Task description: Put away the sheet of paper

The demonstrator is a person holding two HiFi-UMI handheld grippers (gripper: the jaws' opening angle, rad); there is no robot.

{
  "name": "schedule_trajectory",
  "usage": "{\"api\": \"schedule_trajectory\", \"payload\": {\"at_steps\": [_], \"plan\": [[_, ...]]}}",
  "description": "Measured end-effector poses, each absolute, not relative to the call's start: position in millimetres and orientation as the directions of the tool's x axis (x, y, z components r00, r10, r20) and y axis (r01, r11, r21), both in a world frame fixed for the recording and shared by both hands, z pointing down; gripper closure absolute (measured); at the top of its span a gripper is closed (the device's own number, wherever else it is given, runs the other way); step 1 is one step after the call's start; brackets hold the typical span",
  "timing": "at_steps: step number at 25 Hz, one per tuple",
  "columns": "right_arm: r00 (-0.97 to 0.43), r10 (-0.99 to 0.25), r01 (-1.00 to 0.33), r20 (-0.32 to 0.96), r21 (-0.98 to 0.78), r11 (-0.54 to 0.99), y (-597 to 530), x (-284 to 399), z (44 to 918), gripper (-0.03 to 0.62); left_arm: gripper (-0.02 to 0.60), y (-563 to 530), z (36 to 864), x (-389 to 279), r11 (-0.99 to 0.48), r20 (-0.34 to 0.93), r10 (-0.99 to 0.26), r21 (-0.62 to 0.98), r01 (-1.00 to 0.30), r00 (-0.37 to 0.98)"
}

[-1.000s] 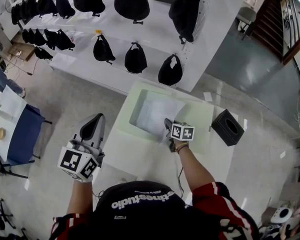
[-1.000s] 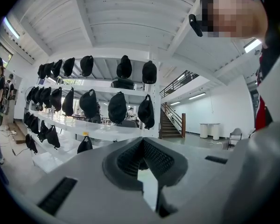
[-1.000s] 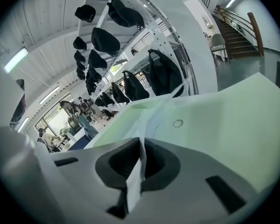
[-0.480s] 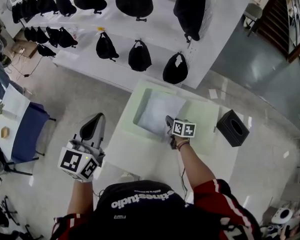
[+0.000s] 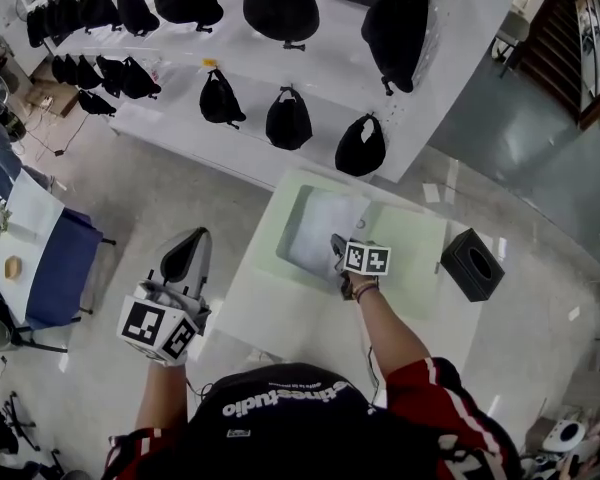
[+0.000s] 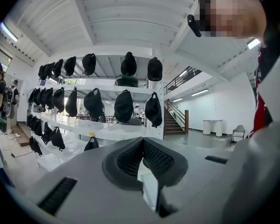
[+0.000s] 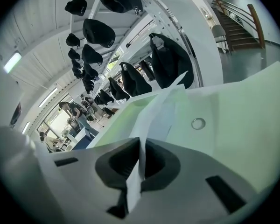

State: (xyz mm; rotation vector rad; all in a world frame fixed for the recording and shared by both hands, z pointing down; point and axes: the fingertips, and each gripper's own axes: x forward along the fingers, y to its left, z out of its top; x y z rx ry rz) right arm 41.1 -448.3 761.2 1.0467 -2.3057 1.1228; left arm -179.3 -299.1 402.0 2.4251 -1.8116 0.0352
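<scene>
The right gripper [image 5: 335,246] is clenched on the sheet of paper [image 5: 320,226] over the counter [image 5: 280,313]. The left gripper [image 5: 188,238] is closed and empty. The print on the cap [image 5: 280,413] ends in "studio".

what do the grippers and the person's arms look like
The left hand-held gripper and right hand-held gripper are light grey plastic shells with dark ribbed pads. Each carries a white cube with black square markers. The person wears red short sleeves with white trim, and a thin band on the right wrist.

One pale green desk [image 5: 410,258], one white sheet of paper [image 5: 325,230], one black cube-shaped tissue box [image 5: 472,264]; left gripper [image 5: 186,244] and right gripper [image 5: 336,244] make two.
</scene>
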Motion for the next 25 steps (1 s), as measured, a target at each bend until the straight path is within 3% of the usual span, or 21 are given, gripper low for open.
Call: {"api": "schedule_trajectory", "payload": {"at_steps": [22, 25], "plan": [[-0.67, -0.399, -0.739, 0.626, -0.517, 0.432, -454, -1, 785, 0.589, 0.578, -293, 413, -212, -0.221, 0.117, -0.966, 0.08, -0.972, 0.23], [-0.662, -0.408, -0.745, 0.629, -0.495, 0.447, -455, 2, 781, 0.561, 0.578, -293, 413, -210, -0.228, 0.114, -0.965, 0.082, -0.97, 0.237]]}}
